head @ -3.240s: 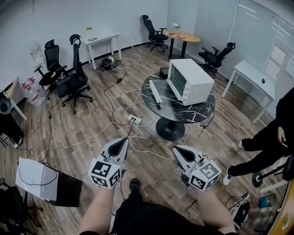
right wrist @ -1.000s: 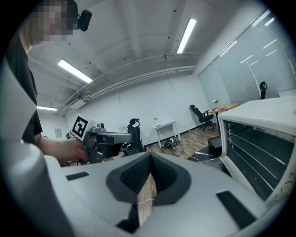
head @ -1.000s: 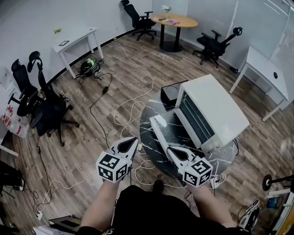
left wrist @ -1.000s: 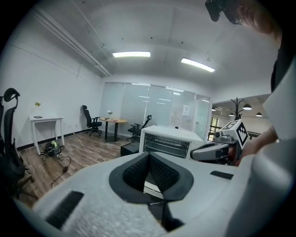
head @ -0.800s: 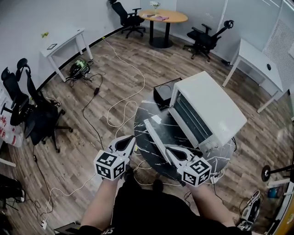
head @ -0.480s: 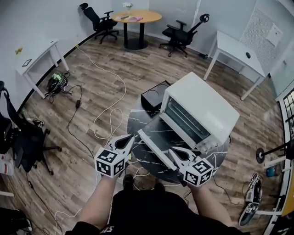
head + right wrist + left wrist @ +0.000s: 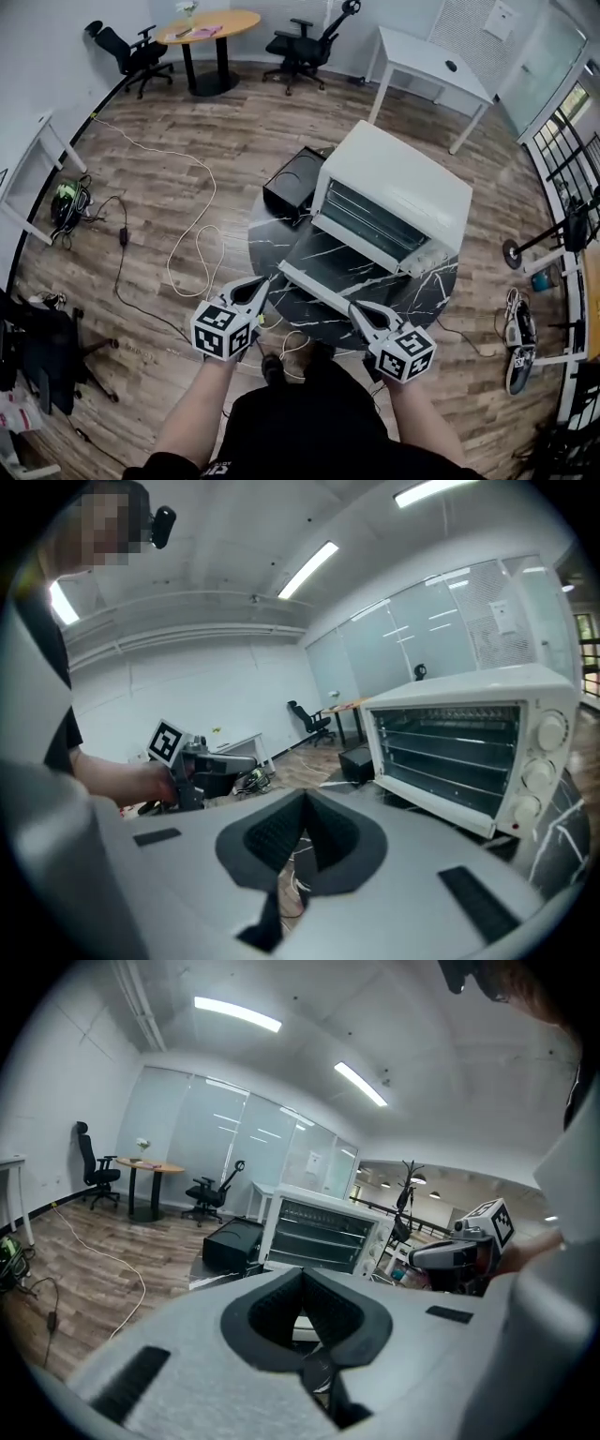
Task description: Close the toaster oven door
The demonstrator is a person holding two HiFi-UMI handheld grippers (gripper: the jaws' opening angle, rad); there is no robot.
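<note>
plainly oven door (image 7: 322, 289) (flat) points toward person

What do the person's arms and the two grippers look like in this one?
The left tongs and right tongs are light grey and taper to a point, with dark ribbed pads inside. Each carries a white cube with black square markers. The person wears a black top, forearms bare.
</note>
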